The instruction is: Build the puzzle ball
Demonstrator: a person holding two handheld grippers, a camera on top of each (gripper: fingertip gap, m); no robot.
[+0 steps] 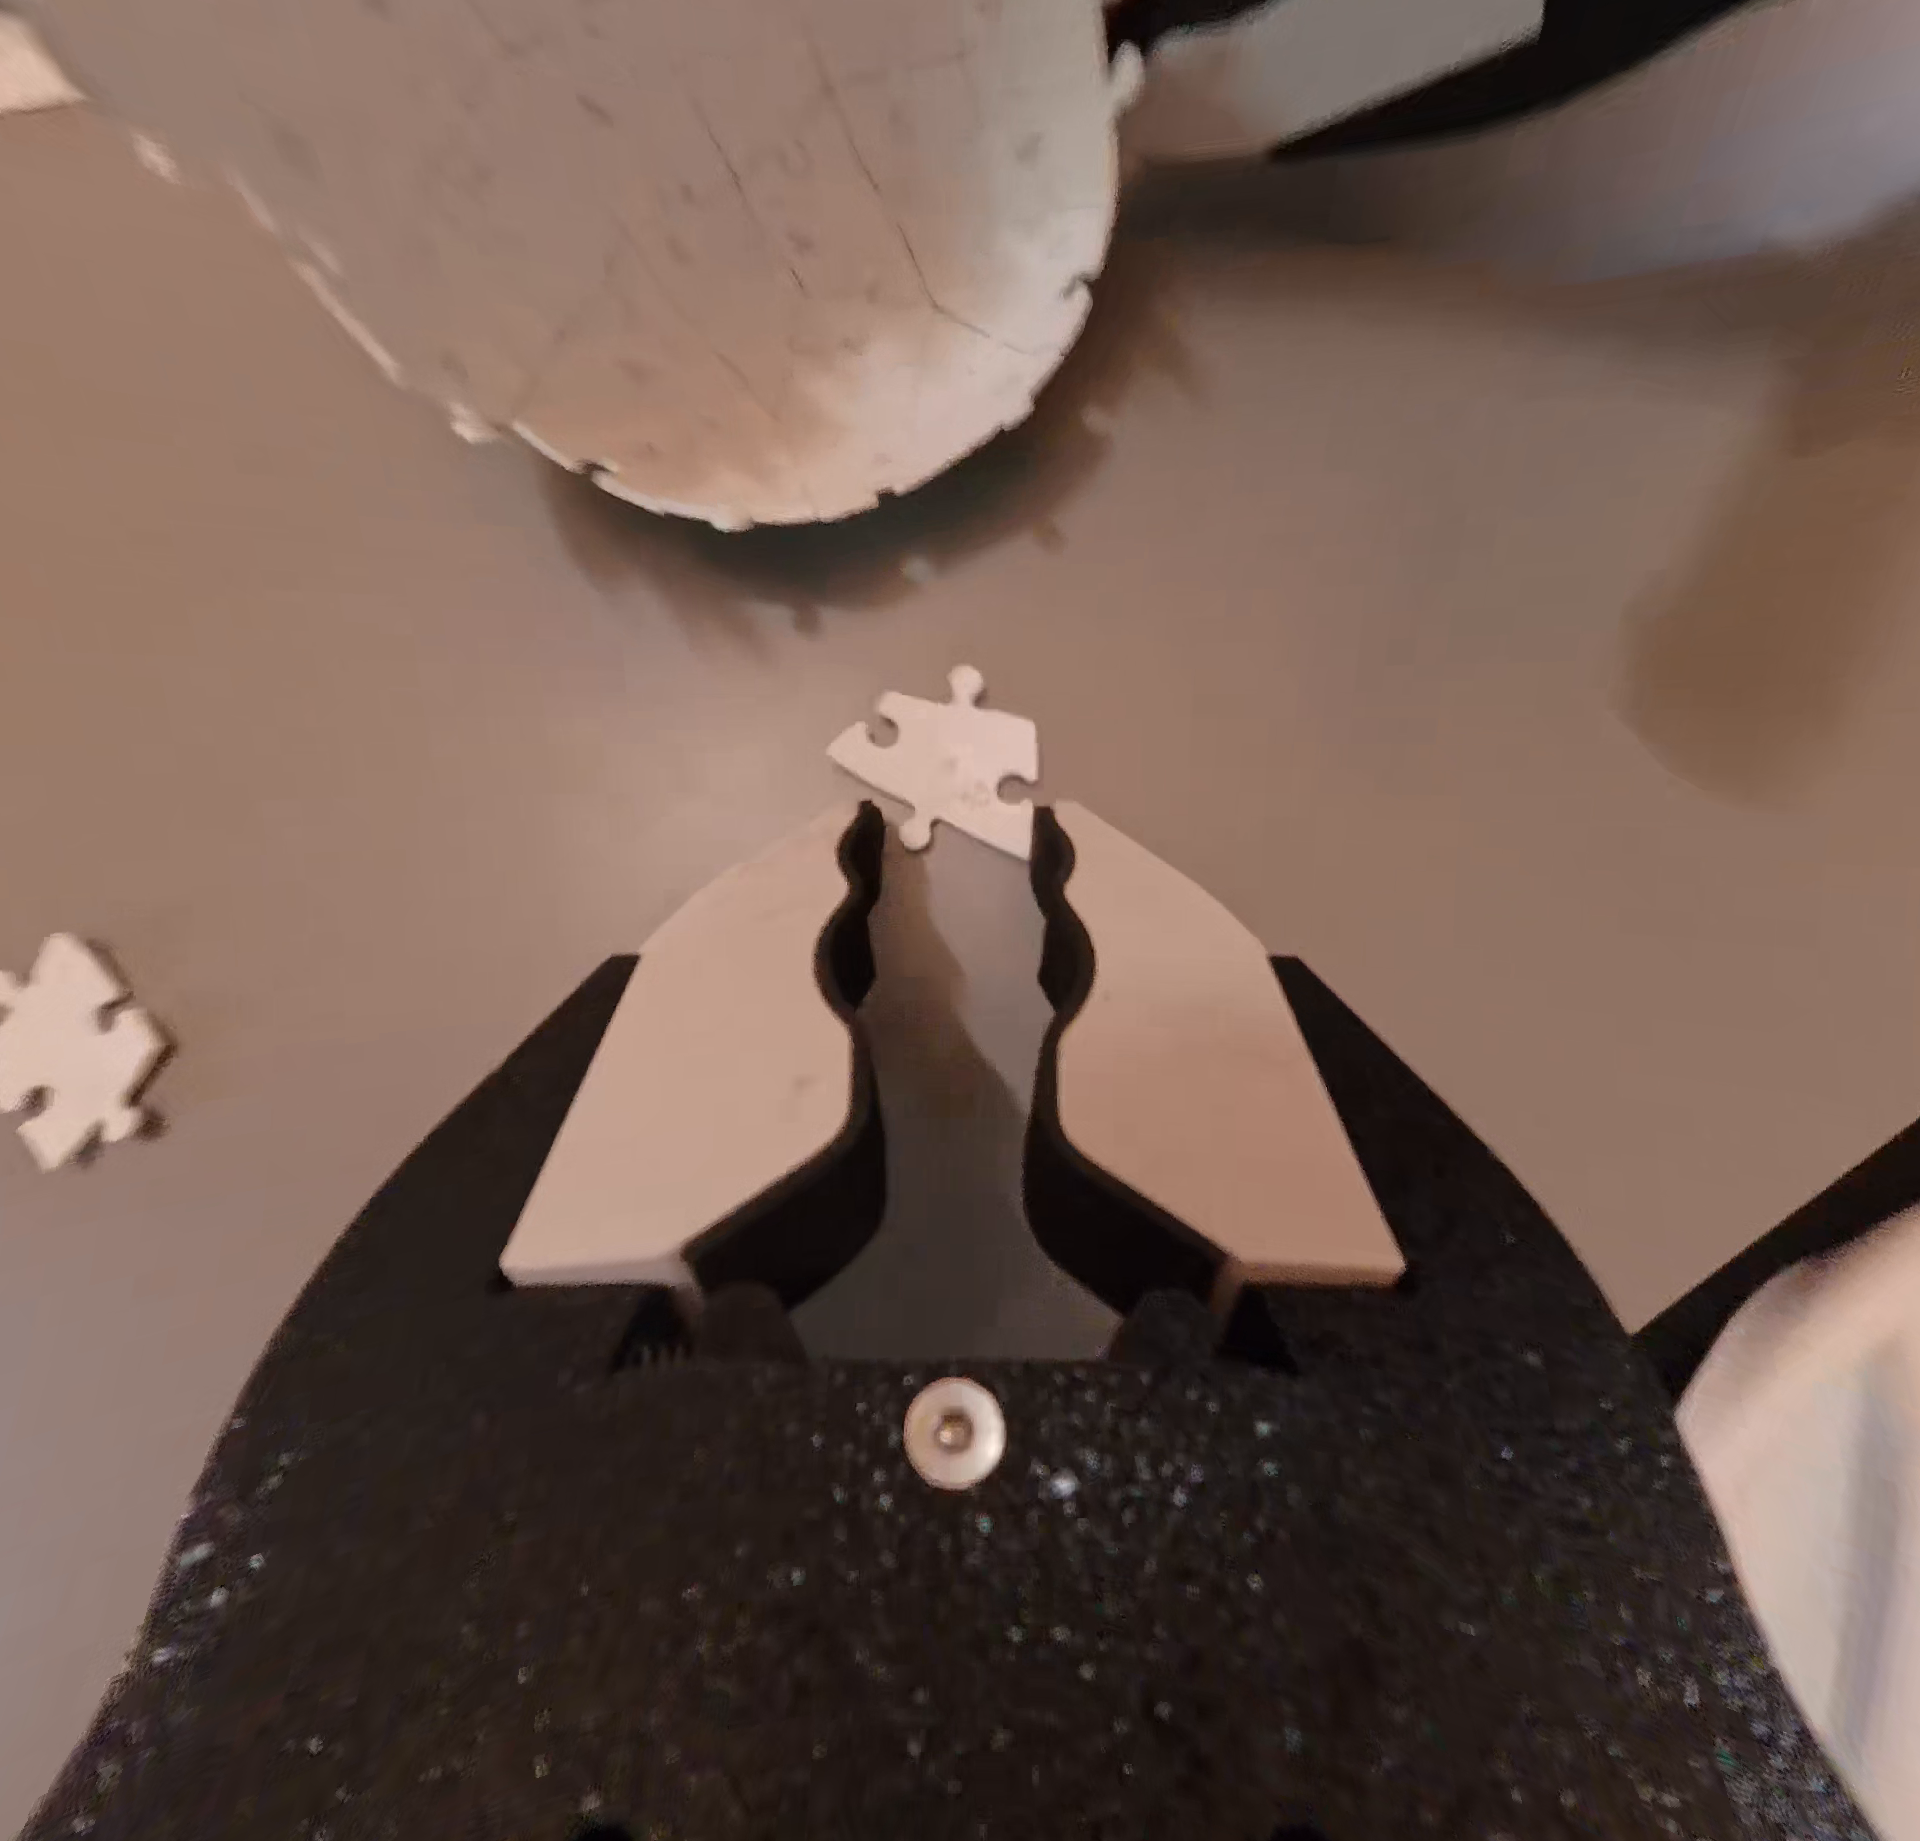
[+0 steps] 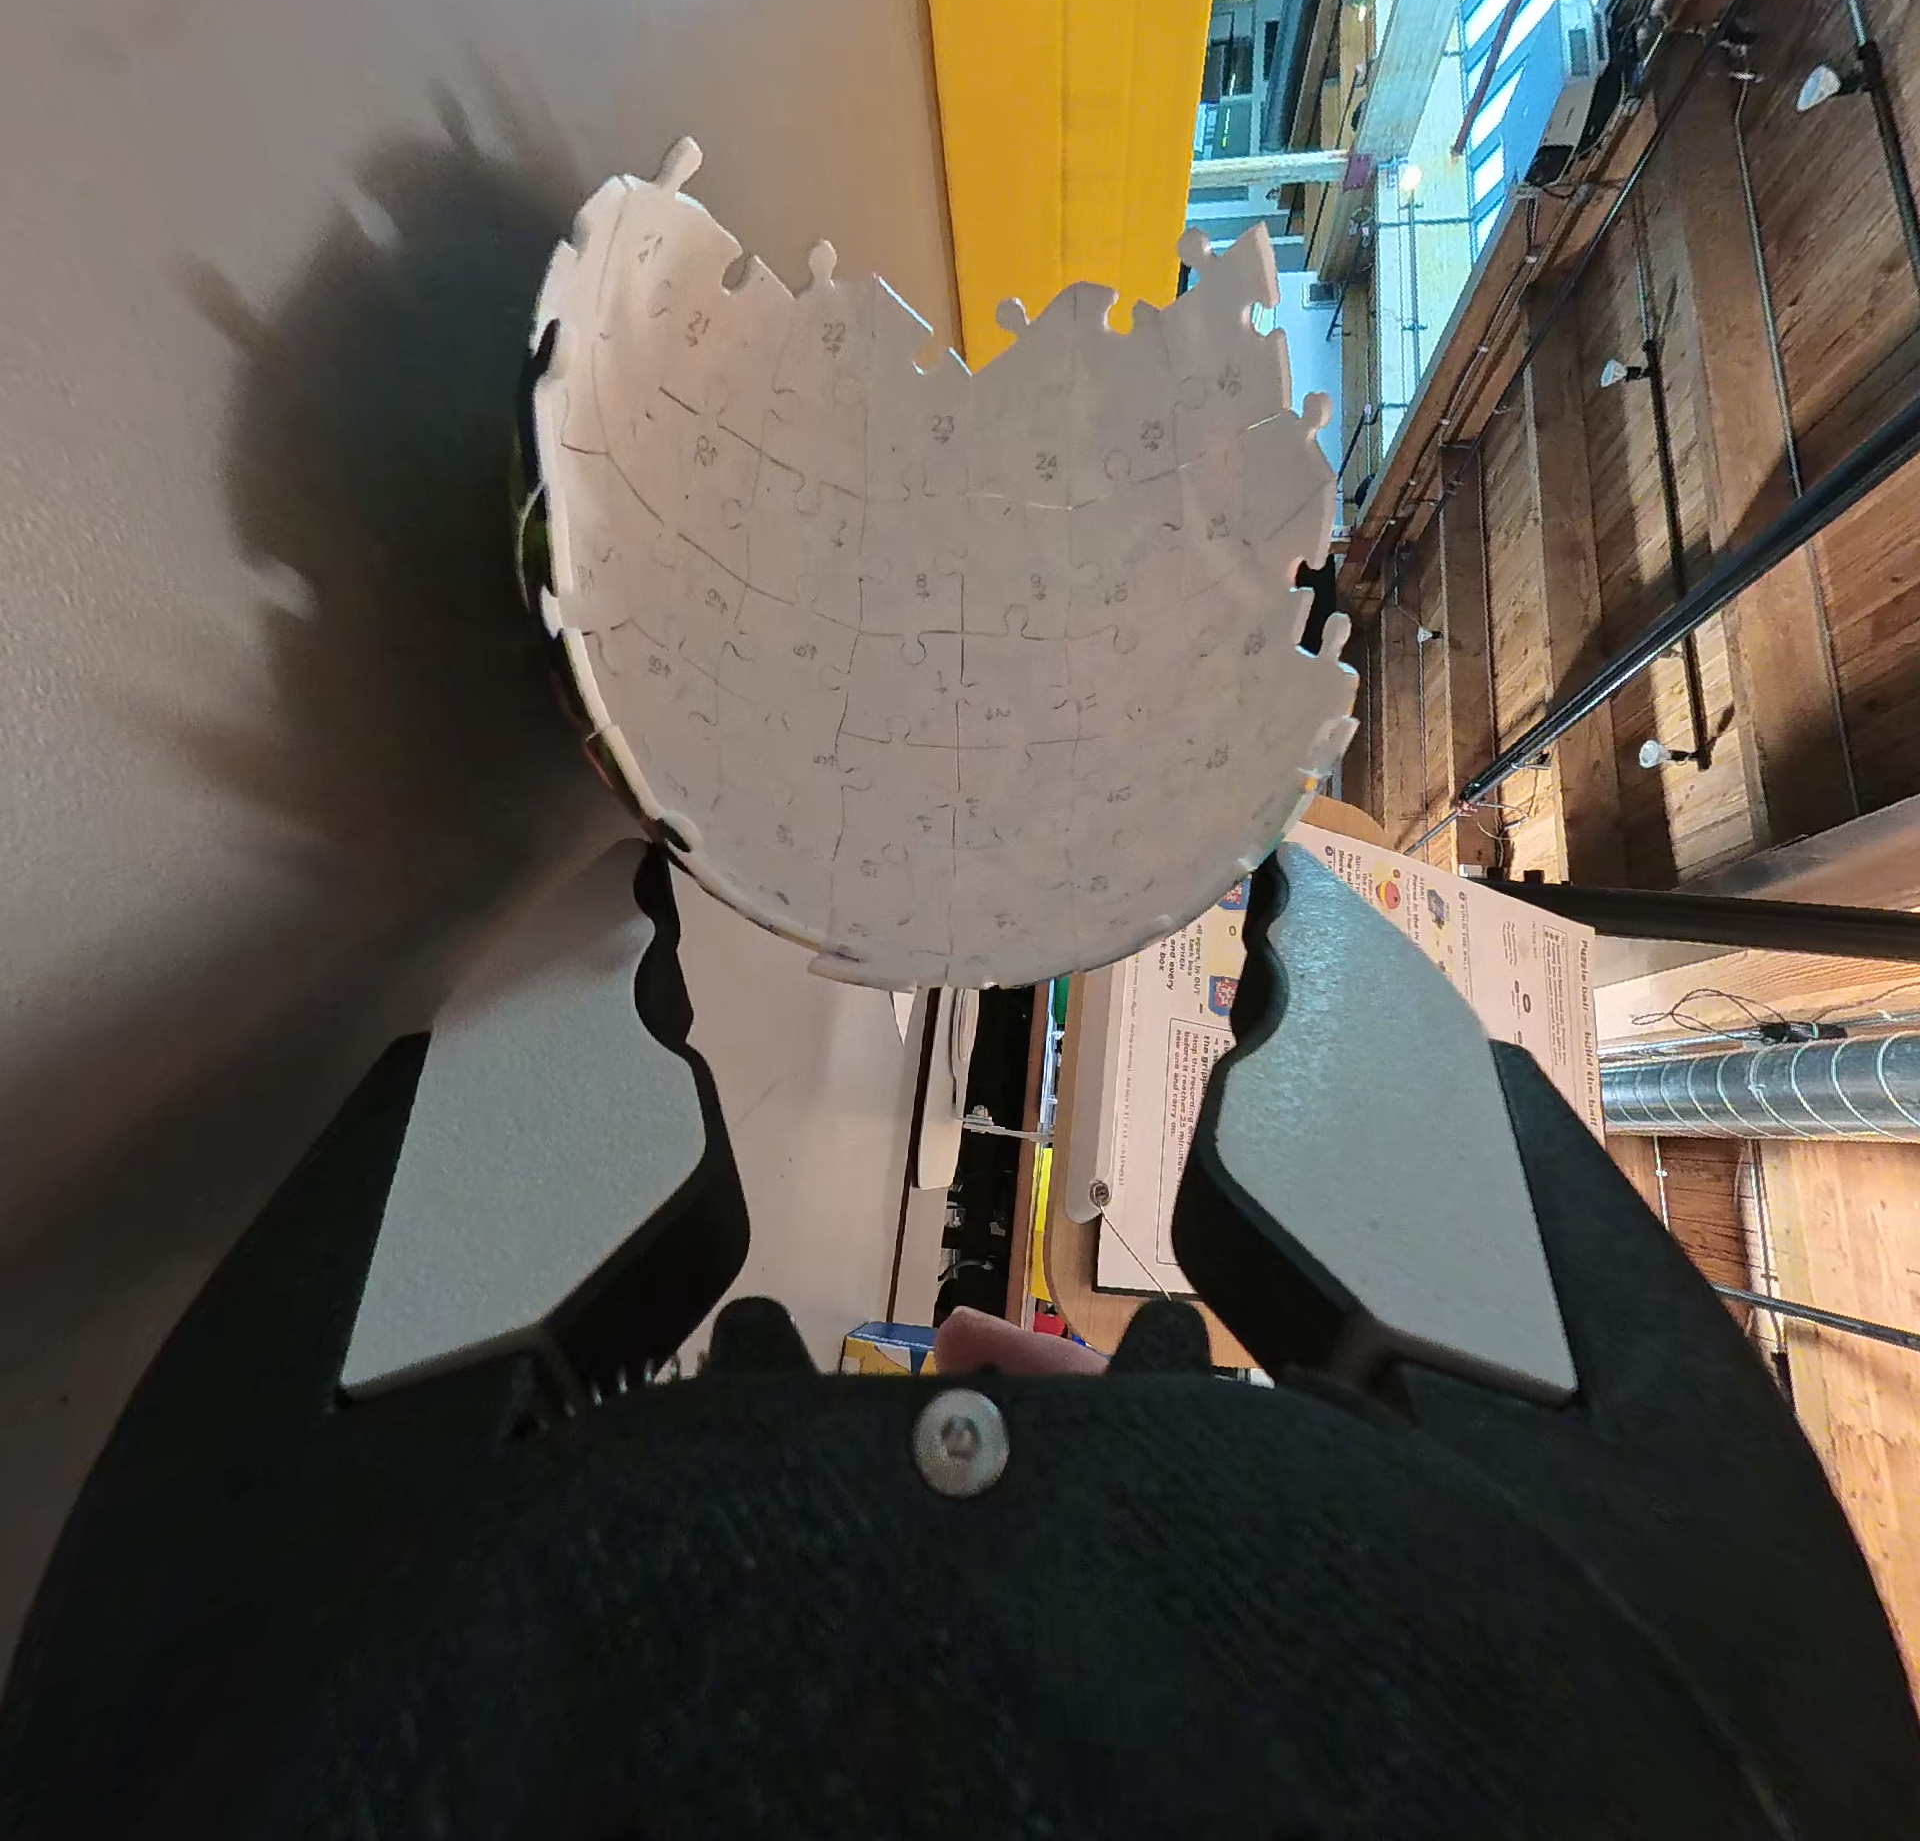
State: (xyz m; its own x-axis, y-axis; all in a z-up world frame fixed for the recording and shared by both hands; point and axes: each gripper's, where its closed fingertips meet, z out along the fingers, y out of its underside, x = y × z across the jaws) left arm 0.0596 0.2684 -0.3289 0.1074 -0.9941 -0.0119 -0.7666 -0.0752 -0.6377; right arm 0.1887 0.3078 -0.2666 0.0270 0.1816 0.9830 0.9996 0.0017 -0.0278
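Note:
In the left wrist view my left gripper [image 1: 956,820] is nearly closed and pinches a white puzzle piece [image 1: 951,757] at its fingertips, just above the table. The part-built puzzle ball [image 1: 623,233] hangs blurred at the upper left, beyond the piece. In the right wrist view my right gripper [image 2: 966,856] is shut on this ball [image 2: 935,596], an open white half shell of joined numbered pieces with a jagged upper rim. Its fingers press the shell's lower edge on both sides. The concave inside faces the camera.
A loose white puzzle piece [image 1: 73,1043] lies on the grey-brown table [image 1: 312,700] at the left. A white sleeve [image 1: 1818,1479] shows at the lower right. Behind the ball are a yellow block [image 2: 1070,129] and a printed instruction sheet [image 2: 1351,1012]. Tip to tip, the grippers are about 15 cm apart.

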